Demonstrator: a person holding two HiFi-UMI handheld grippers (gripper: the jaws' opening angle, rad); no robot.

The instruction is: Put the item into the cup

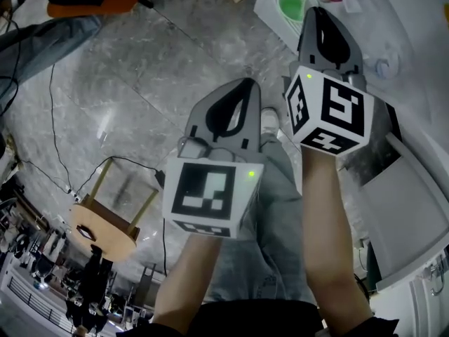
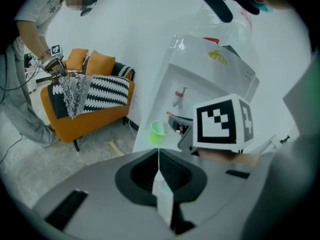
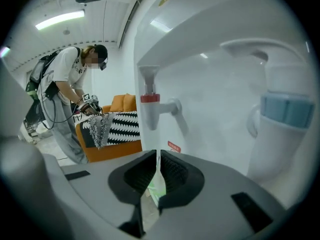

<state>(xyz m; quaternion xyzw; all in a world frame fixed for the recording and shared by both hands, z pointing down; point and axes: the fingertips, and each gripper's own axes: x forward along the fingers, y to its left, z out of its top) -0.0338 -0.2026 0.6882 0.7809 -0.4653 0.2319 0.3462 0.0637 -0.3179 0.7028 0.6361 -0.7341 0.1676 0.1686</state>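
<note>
Standing on the ledge of the white water dispenser (image 1: 403,16), the green cup (image 1: 291,4) is just beside the right gripper (image 1: 319,11), whose jaws are pressed together but for a hairline slit, with no held thing showing. The left gripper (image 1: 245,83) hangs lower, over the grey floor (image 1: 140,69), its jaws closed too. A pale wedge shows behind their tips (held item or light through the gap, I cannot tell). A red tap (image 3: 150,99) stands close ahead in the right gripper view.

an orange sofa (image 2: 90,120) stands near a white water dispenser (image 2: 210,81); a wooden stool (image 1: 105,234) sits apart.
</note>
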